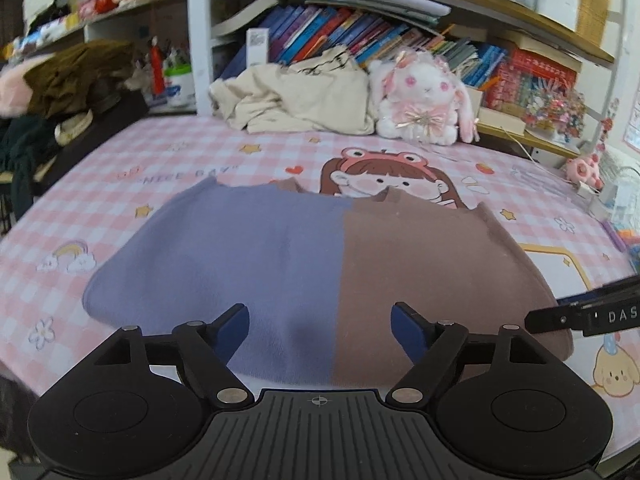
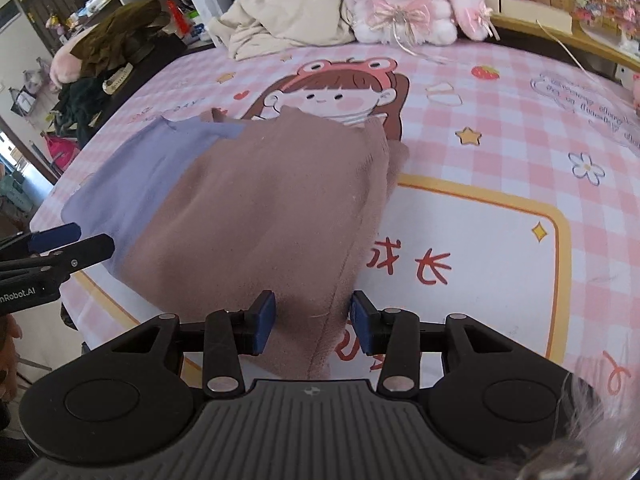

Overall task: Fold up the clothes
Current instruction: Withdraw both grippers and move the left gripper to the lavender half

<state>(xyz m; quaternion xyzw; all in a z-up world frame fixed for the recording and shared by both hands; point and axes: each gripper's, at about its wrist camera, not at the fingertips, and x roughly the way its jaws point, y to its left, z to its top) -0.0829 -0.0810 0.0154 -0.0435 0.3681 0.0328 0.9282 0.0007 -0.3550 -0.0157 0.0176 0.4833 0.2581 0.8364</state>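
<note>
A folded two-colour garment point(image 1: 320, 264), purple on the left half and brown on the right, lies flat on the pink checked sheet point(image 1: 100, 184). My left gripper point(image 1: 320, 326) is open, its jaws wide apart just above the garment's near edge at the colour seam. In the right wrist view the garment point(image 2: 248, 208) shows mostly brown. My right gripper point(image 2: 313, 320) is open with its blue pads either side of the garment's near right corner, not closed on it. Each gripper shows at the edge of the other's view: the right point(image 1: 584, 312) and the left point(image 2: 60, 248).
A crumpled cream garment point(image 1: 296, 96) and a white plush rabbit point(image 1: 420, 100) lie at the far edge by the bookshelves point(image 1: 380, 36). Dark clothes point(image 1: 68, 88) are piled at the far left. Small items point(image 1: 612, 196) clutter the right edge.
</note>
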